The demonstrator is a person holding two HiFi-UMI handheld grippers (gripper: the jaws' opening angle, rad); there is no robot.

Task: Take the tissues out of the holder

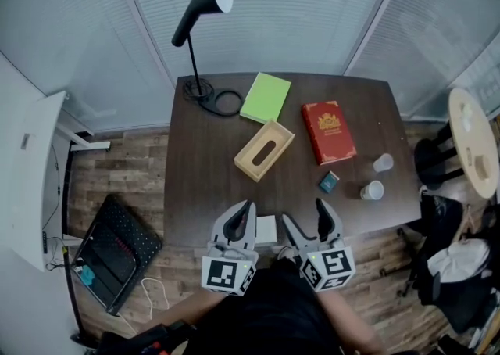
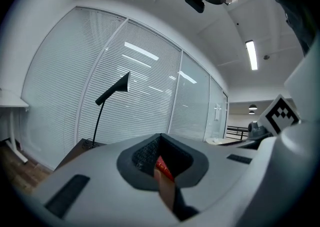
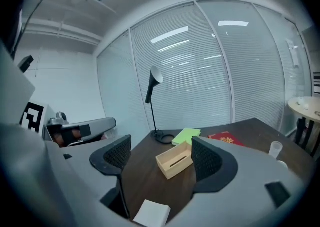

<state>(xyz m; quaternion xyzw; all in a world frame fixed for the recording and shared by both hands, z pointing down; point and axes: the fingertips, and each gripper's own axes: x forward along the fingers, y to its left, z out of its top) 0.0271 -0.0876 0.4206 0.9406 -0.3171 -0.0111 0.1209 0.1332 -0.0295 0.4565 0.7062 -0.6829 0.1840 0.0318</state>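
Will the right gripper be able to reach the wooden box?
Probably yes. The right gripper is open and empty, and only bare table lies between it and the wooden box.

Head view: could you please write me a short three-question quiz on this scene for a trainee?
1. True or false: the right gripper has its jaws open, gripping nothing.
2. What lies at the near edge of the table, closest to the person? A. white tissue stack B. red book C. green notebook
3. How many cups stand on the table?
Key: 1 true; 2 A; 3 two, a clear cup and a white cup.
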